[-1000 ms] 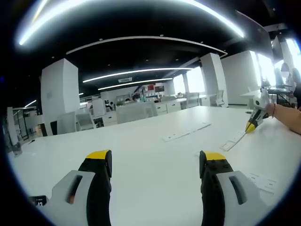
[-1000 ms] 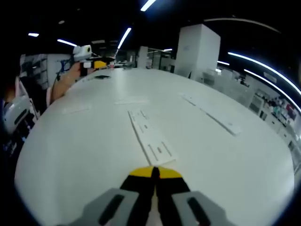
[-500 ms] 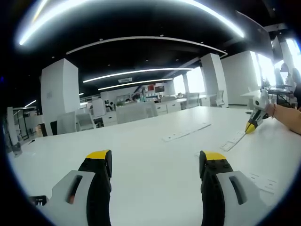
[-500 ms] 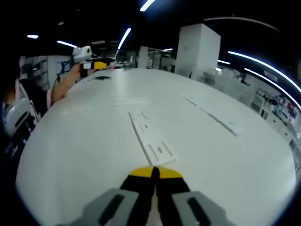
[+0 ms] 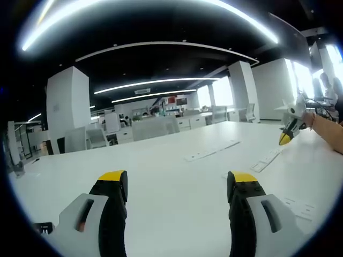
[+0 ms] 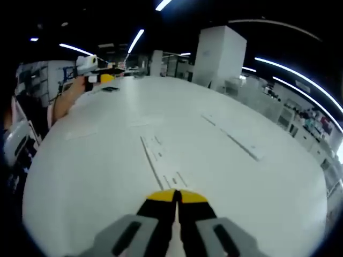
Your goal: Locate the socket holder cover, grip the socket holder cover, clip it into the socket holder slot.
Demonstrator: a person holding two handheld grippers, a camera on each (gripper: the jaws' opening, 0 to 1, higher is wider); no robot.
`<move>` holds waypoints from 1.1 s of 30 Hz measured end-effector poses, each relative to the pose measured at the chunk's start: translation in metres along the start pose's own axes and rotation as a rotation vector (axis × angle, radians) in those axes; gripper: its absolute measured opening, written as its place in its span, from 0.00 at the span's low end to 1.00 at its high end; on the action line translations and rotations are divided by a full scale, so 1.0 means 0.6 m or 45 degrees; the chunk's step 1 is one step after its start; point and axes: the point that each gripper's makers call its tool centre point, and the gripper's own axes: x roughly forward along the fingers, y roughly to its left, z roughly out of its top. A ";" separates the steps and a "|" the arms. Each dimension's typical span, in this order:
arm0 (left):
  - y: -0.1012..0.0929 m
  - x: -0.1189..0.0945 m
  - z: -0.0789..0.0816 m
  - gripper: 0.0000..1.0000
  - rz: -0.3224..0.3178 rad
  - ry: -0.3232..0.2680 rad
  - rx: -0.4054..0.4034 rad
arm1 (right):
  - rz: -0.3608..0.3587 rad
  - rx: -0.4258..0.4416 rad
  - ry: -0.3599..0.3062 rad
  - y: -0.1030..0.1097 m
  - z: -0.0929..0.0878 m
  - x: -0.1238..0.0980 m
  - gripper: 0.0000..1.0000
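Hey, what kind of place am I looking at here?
Most likely a large open-plan office. A big white table fills the foreground, rows of desks and chairs stand behind it, and long strip lights curve across a dark ceiling between white pillars.

The left gripper (image 5: 177, 184) hangs low over a white table (image 5: 161, 166), its yellow-tipped jaws spread wide with nothing between them. Toward the table's far right edge the right gripper (image 5: 285, 138) hovers tip-down, jaws together, just above a long white strip (image 5: 266, 159), probably the socket holder. A second strip (image 5: 211, 150) lies nearer the middle, well apart. A small flat white piece (image 5: 300, 206) rests near the right edge.
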 end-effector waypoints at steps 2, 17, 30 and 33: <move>0.000 0.000 -0.001 0.75 0.003 0.000 -0.003 | -0.019 0.014 -0.002 -0.009 0.013 -0.003 0.04; 0.004 -0.002 0.002 0.75 0.022 -0.011 -0.004 | 0.000 0.055 0.152 -0.022 -0.022 0.019 0.04; 0.003 -0.001 0.006 0.75 0.015 -0.018 -0.003 | 0.013 0.045 0.190 -0.020 -0.039 0.023 0.04; 0.003 0.000 0.005 0.75 0.017 -0.017 -0.003 | 0.020 0.046 0.198 -0.019 -0.043 0.026 0.04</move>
